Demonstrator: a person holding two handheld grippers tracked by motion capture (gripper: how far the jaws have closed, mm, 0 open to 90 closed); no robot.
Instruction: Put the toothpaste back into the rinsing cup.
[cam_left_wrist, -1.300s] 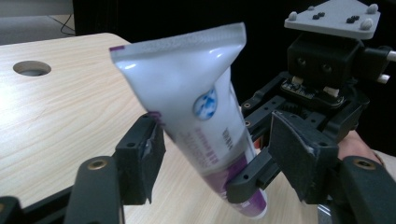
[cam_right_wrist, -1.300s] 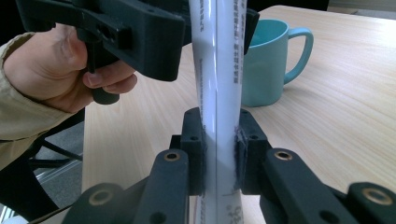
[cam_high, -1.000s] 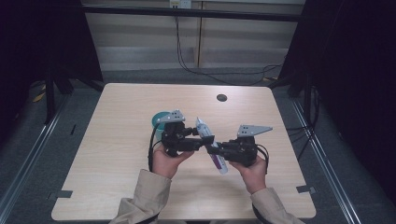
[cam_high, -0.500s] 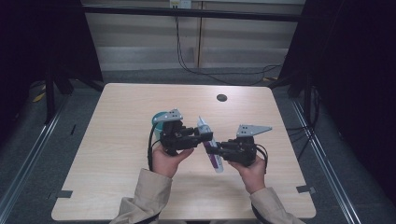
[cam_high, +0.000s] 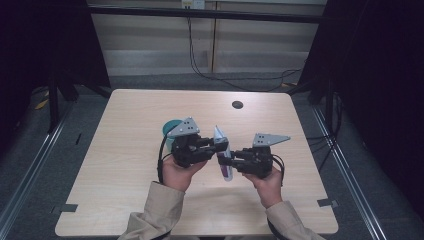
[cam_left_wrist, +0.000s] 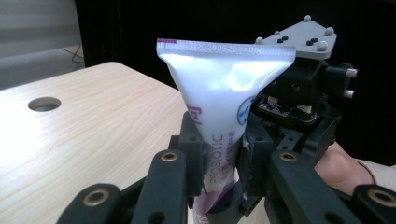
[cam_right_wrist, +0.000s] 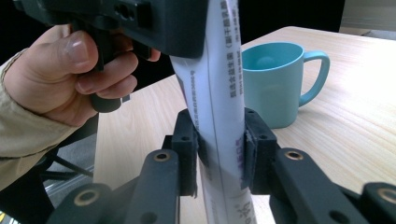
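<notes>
A white tube (cam_high: 223, 156) with purple print, its flat crimped end up, stands tilted above the counter (cam_high: 125, 150), clamped between both tools.

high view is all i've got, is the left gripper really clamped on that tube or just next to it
Observer: Clamped. In the left gripper view the left gripper has its pads pressed on both sides of the white tube, crimped end up.
Operator: and the right one
Observer: In the right gripper view the right gripper has the tube between its pads, both touching it; its jaws have just been opening a little.
Operator: what's the teal thing behind the left gripper
Observer: An upright light blue mug with a handle, standing on the table.
</notes>
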